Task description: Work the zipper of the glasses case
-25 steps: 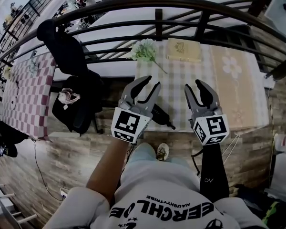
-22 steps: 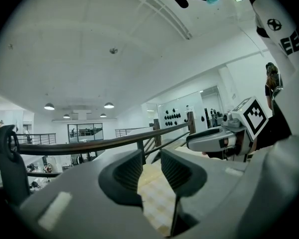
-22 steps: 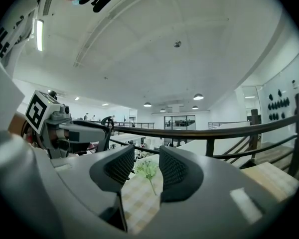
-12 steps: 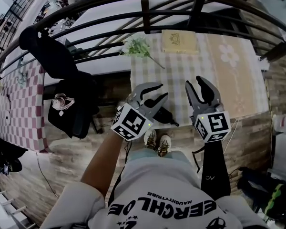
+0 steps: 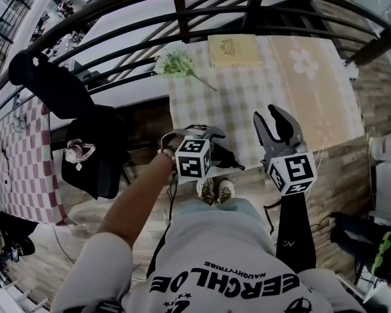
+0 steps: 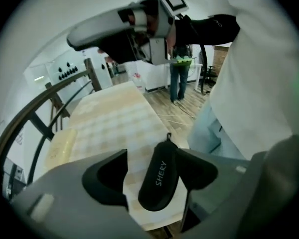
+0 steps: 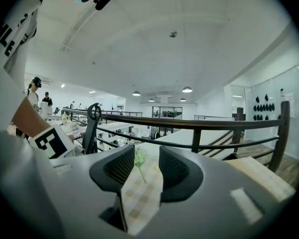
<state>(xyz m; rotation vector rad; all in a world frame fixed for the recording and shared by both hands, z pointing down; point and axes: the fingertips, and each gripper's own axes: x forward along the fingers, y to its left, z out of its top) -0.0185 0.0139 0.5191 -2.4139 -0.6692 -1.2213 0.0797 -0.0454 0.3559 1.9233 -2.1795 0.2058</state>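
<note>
Glasses case (image 6: 158, 180): black, shut, at near edge of bench (image 5: 247, 96), framed by left gripper's (image 6: 153, 158) spread fingers, probably to steady it; right gripper (image 7: 147, 168): fingers released, empty, poised rightward.

My L gripper (image 5: 207, 134): jaws wide apart, not clamped. Whole unit is rolled on its side, tips aimed fwd-right and down. L cube (image 5: 194, 159) faces up at head cam. L forearm (image 5: 131, 208) is bare and runs diag from lower left up to the gripper, wrist bent inward. My R gripper (image 5: 272, 117): jaws apart too, gap narrower than L's, aimed straight fwd, approx level. R cube (image 5: 292, 172) sits at its rear. R forearm (image 5: 292, 235) in black sleeve, straight ahead. Grippers near each other, not touching.
</note>
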